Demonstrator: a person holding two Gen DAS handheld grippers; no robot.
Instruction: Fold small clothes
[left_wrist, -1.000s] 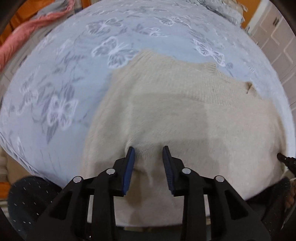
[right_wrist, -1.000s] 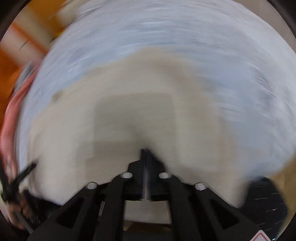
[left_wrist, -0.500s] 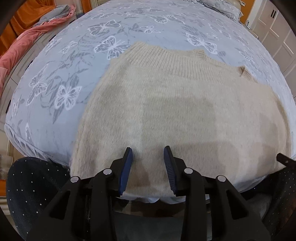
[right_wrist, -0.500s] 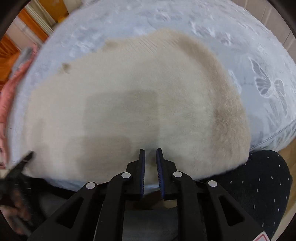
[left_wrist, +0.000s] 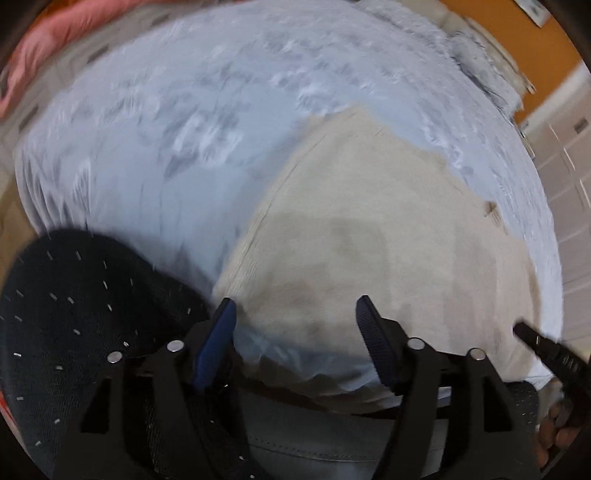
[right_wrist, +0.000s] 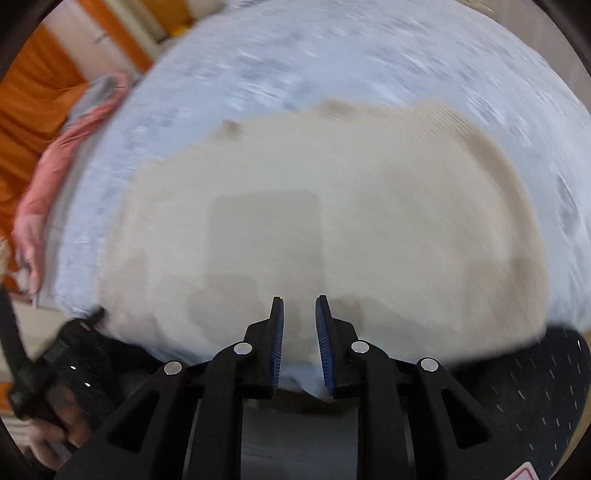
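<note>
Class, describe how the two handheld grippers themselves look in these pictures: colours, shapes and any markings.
Both the left gripper and the right gripper are black, with angular linkage arms, silver round pivot pins and ridged blue pads inside the fingers. A red-and-white sticker corner shows on the right one. No cables show.

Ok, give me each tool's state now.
Left tool: opening, holding nothing, above the sweater.
Right tool: opening slightly, holding nothing.

Fuzzy matt cream knit sweater (left_wrist: 369, 240), smooth pale-blue printed cloth bedspread (left_wrist: 147, 147), matt black plastic gripper (right_wrist: 299, 310)
</note>
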